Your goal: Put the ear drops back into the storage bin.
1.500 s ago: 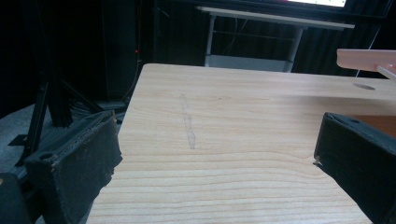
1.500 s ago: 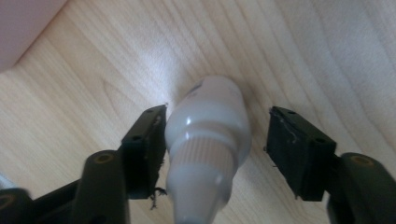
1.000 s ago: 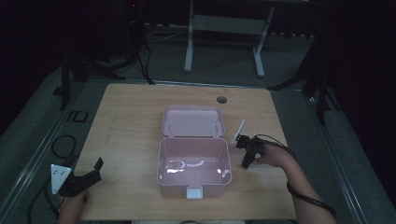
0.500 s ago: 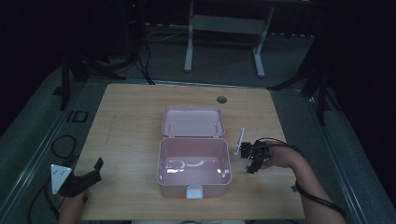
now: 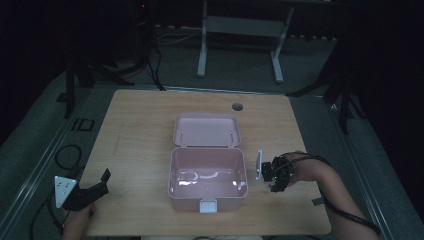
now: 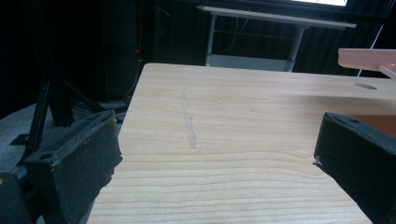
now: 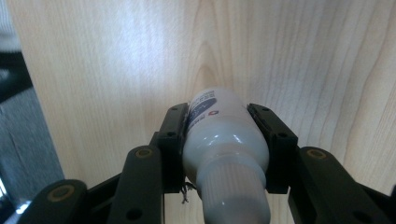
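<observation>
A pink plastic box [image 5: 207, 177] sits open near the front edge of the wooden tabletop [image 5: 140, 135], its lid [image 5: 206, 130] lying flat behind it. Just right of the box, the right gripper [image 7: 224, 140] is clamped on a small white bottle [image 7: 223, 144] held above the tabletop. The left gripper [image 5: 92, 190] rests at the front left corner, jaws spread apart, holding nothing
</observation>
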Demonstrator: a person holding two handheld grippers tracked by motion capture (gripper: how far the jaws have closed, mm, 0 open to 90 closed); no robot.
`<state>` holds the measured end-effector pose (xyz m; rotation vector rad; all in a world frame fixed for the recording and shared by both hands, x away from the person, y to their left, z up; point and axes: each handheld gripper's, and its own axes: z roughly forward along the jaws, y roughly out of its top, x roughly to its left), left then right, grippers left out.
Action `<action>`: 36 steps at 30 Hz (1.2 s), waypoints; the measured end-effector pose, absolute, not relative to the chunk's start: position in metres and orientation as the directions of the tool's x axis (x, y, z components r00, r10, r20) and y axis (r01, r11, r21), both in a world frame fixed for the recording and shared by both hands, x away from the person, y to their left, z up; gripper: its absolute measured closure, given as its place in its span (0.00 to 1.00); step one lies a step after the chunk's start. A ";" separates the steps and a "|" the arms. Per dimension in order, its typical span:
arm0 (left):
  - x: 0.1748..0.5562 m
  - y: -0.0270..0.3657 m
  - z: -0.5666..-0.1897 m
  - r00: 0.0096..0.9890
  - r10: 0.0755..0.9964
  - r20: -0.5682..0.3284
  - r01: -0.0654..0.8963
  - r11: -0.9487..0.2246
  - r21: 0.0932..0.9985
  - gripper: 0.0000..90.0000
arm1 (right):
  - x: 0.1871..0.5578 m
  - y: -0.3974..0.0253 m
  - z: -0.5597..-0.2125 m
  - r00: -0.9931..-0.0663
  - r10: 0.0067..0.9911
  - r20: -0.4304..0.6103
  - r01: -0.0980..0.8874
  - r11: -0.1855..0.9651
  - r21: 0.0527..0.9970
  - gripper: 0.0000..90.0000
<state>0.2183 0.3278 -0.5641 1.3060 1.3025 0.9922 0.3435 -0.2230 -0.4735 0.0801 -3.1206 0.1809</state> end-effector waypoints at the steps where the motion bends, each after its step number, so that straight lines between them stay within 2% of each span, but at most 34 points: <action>1: 0.218 0.328 -0.564 0.083 0.992 -0.096 0.171 0.080 0.982 0.00 | 0.341 -0.222 -0.473 -0.998 -0.064 0.020 -0.066 0.990 -0.123 0.66; 5: 0.218 0.328 -0.564 0.082 0.992 -0.095 0.171 0.080 0.982 0.00 | 0.334 -0.218 -0.470 -0.995 -0.094 0.026 -0.097 0.986 -0.137 0.66; 15: 0.218 0.328 -0.564 0.080 0.992 -0.097 0.170 0.082 0.982 0.00 | 0.331 -0.210 -0.448 -0.995 -0.090 0.036 -0.092 0.993 -0.070 0.66; 36: 0.218 0.328 -0.564 0.080 0.992 -0.100 0.168 0.085 0.982 0.00 | 0.328 -0.188 -0.378 -0.996 -0.091 -0.004 -0.090 0.994 -0.054 0.66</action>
